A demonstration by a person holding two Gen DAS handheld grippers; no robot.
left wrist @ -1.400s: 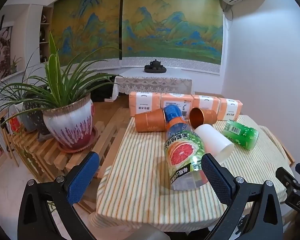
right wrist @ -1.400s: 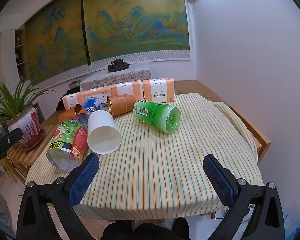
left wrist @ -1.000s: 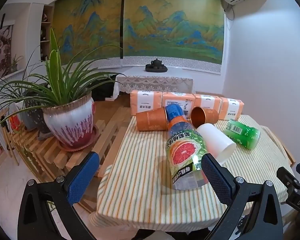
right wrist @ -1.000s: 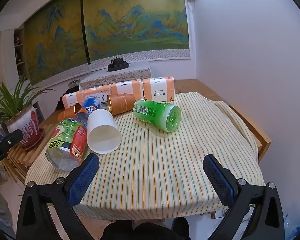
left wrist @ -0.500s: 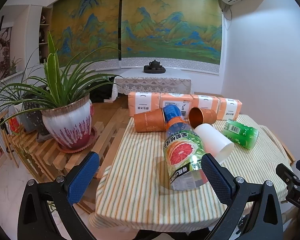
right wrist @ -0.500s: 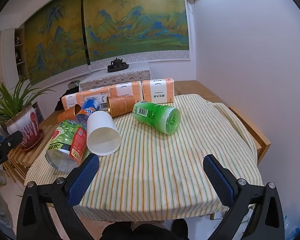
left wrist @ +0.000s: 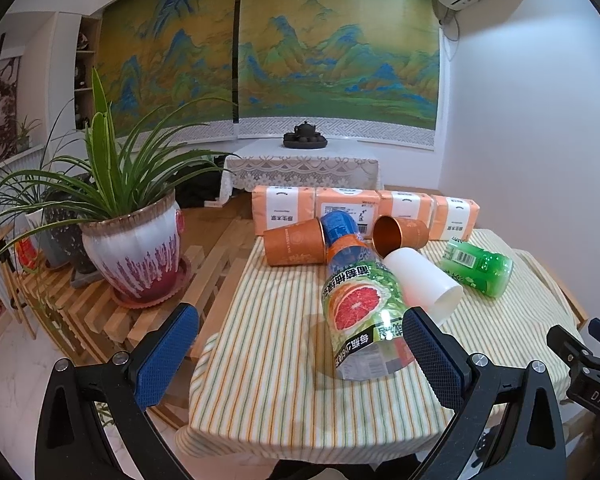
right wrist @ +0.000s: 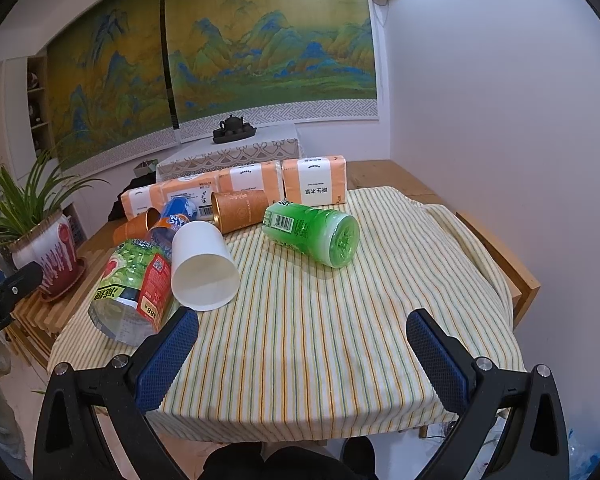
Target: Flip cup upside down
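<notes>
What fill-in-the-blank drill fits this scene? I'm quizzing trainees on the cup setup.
1. The white cup lies on its ____.
2. Both the left hand-held gripper and the right hand-held gripper are ____.
3. The tablecloth pattern is ____.
4. The bottle right of the white cup is ____ in colour.

Missing words: side; open; striped; green

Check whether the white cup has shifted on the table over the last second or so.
No. The white cup lies on its side against the grapefruit bottle, same stripes of the tablecloth beneath.
</notes>
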